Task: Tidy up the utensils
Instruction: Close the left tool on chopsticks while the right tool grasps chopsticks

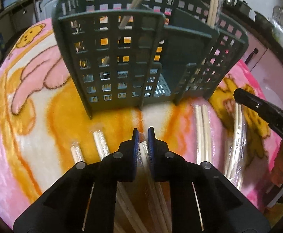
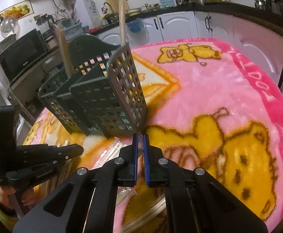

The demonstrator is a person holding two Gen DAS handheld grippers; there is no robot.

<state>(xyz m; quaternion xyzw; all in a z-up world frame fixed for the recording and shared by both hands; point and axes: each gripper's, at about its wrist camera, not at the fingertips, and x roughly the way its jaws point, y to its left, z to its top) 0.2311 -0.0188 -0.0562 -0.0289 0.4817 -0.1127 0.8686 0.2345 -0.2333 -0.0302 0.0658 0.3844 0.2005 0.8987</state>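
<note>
Warm, dim indoor light; heavy fisheye bending, dark vignetted corners, soft blur.

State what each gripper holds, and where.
Left gripper: wrapped chopsticks, pinched near their far end. Right gripper: another clear-wrapped chopstick pack, pinched at its tip.

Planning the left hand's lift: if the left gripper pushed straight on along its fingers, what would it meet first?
Probably the blanket just past the fingertips of the left gripper, which is shut on wrapped chopsticks; beyond it stands the green utensil basket. Depth is uncertain.
</note>
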